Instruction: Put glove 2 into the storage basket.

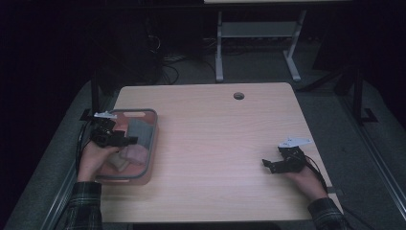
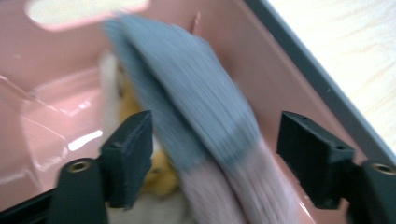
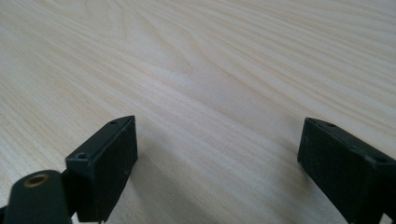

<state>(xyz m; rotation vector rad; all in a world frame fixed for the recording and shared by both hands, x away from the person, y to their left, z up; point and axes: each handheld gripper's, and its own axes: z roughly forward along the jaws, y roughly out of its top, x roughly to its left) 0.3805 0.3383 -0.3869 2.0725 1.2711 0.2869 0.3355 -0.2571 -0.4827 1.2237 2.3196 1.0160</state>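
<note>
At the left of the high view sits your pink bin (image 1: 149, 158), a rectangular tub with a grey rim and a cut-out handle at its far end, standing on the one pale wooden table (image 1: 215, 143) that fills the middle of the frame. Inside it you have soft folded cloths: one grey-blue cloth (image 2: 187, 93) slanting from the upper left to the lower middle of the left gripper view, blurred, ribbed in look; one pale pink cloth (image 2: 243, 191) running on below it toward the bottom edge; a white one (image 2: 109, 84) at the left behind them; and a yellow bit (image 2: 159, 179) low down, too tucked away to tell what it is. Your left gripper (image 1: 131, 140) hangs over the bin, jaws wide apart, the grey-blue and pink cloths lying between them with neither pad pressing. Two grippers in all: your right gripper (image 1: 265, 164) rests at the lower right of the high view, jaws spread over bare wood, gripping nothing.
</note>
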